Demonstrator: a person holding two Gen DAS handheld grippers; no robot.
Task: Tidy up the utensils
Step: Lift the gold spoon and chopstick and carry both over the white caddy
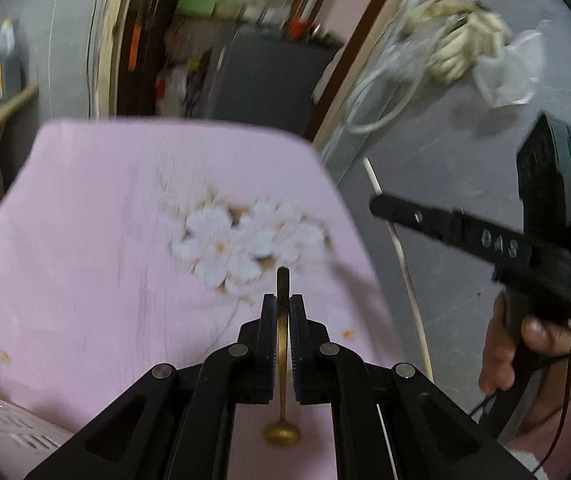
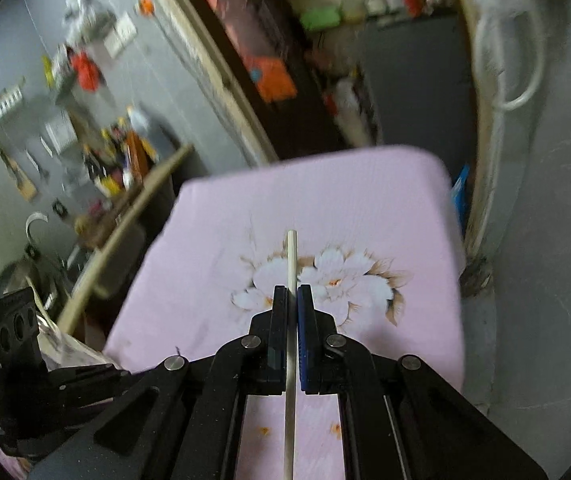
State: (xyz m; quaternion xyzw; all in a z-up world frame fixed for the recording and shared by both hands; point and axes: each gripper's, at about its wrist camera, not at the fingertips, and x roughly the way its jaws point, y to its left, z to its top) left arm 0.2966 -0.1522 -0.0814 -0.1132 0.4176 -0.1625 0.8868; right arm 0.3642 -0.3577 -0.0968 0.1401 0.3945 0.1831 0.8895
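Pink flowered cloth (image 1: 105, 240) is spread over the work surface and fills the middle of both views; grey wall and cluttered shelves lie far behind, blurred. A white basket corner (image 1: 1, 424) shows at the near left edge of the left view.

Left gripper (image 1: 283, 312): pinched tight on a gold spoon (image 1: 282, 432), gripped along the handle, bowl hanging near and low, handle tip poking out far past the fingertips. The spoon is held clear above the cloth.

Right gripper (image 2: 292, 300): pressed together on a pale chopstick (image 2: 292, 256), held around mid-length, one end running far over the flower print, the other passing back under the camera. In the left view it is seen at the right, carried in a hand (image 1: 525, 356).

Risks, as judged: both utensils are thin and smooth, so slipping or swivelling between the pads is likely under quick motion. The long free chopstick end could be knocked against the other gripper when the two are brought together.
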